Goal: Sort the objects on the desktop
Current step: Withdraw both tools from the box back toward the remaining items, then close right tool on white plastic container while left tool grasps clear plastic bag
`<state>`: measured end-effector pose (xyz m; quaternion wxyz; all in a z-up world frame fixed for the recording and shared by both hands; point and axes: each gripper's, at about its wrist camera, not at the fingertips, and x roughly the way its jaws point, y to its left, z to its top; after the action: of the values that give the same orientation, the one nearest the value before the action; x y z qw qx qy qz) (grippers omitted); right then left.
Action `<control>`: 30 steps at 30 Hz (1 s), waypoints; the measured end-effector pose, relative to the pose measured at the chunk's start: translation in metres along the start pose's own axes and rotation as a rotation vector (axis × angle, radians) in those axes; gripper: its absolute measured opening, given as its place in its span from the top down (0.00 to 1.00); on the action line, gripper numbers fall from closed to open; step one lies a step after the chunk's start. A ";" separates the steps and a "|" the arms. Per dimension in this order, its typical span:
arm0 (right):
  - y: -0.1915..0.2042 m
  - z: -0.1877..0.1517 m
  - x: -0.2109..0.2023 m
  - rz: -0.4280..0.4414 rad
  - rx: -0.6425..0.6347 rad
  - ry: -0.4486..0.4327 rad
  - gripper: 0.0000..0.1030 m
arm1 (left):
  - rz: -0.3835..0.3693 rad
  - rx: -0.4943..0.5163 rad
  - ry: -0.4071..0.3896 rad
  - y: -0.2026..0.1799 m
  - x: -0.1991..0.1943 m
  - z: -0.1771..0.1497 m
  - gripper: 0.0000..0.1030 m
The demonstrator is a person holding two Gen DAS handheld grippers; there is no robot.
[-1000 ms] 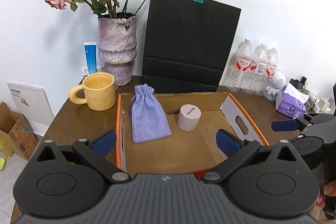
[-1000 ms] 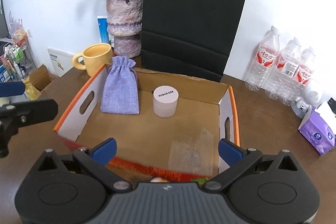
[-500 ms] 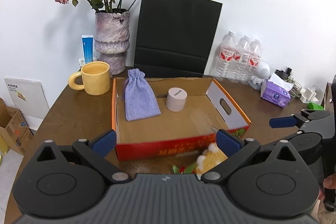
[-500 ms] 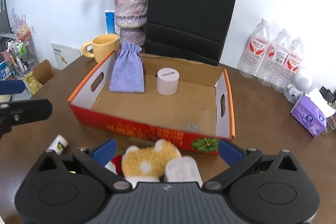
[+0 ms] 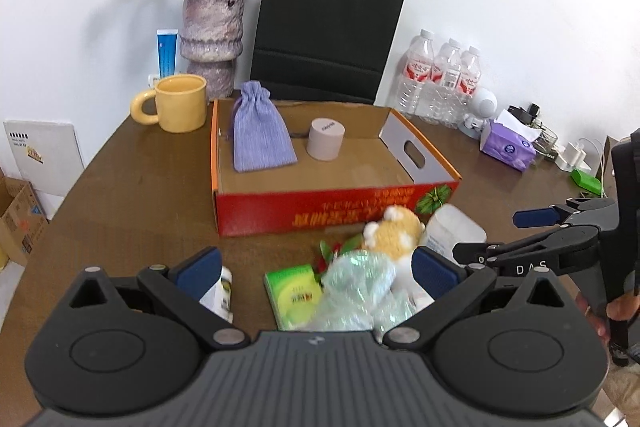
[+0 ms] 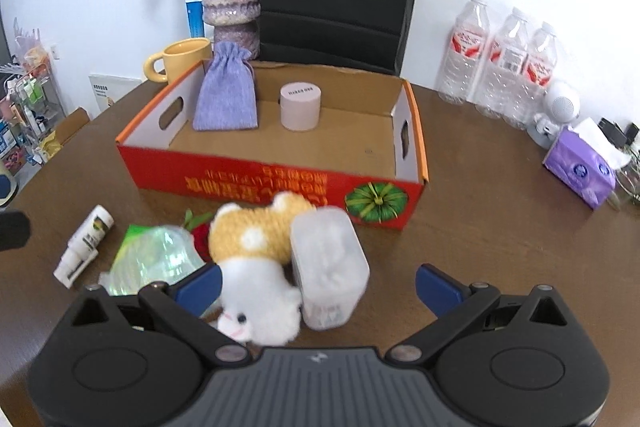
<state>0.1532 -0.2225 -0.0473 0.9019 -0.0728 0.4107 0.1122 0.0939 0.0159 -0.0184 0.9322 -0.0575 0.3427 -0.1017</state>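
You hold your left gripper (image 5: 316,267) with its jaws spread wide and nothing between them; your right gripper (image 6: 318,281) is wide and empty too; that way either one can drop over a thing without bumping it.

The red box (image 6: 416,131) sits in the middle of the brown table (image 5: 132,187), at 12 o'clock from both grippers; it is the place to put things, I think, because it is open on top and easy to reach. Two things lie in it now: a purple pouch (image 6: 226,99) leaning in the back left corner, and a small pink jar (image 6: 300,107) standing just to the right of it; the rest of the floor of the box is bare, so there is room for more.

A little heap waits on the table in front of the box, on your side; a soft toy (image 6: 256,251), yellow and white, lies in the middle of it; a clear tub (image 6: 328,267) touches it at 3 o'clock; a crinkly bag (image 6: 156,259) lies at 9 o'clock from the toy, on top of a green packet (image 5: 294,291); a small white tube (image 6: 84,243) lies a bit apart, further out at 9 o'clock.

The heap is close to your grippers, so it is a short trip to the box; the toy is soft and will squash, and the tub looks slippery.
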 end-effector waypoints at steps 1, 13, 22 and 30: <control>-0.001 -0.004 -0.001 -0.001 0.002 -0.003 0.00 | -0.006 -0.002 0.004 0.000 -0.001 -0.004 0.00; -0.008 -0.052 -0.005 0.032 0.066 -0.050 0.00 | -0.063 -0.018 0.026 -0.002 -0.017 -0.051 0.00; -0.021 -0.070 0.001 0.058 0.121 -0.129 0.00 | -0.022 0.033 0.048 -0.010 0.002 -0.068 0.00; -0.023 -0.075 0.013 0.039 0.111 -0.190 0.00 | 0.008 0.063 0.039 -0.018 0.025 -0.078 0.00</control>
<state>0.1134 -0.2595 -0.1052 0.9371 -0.0037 0.3301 0.1134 0.0595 -0.0104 -0.0900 0.9270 -0.0248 0.3577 -0.1097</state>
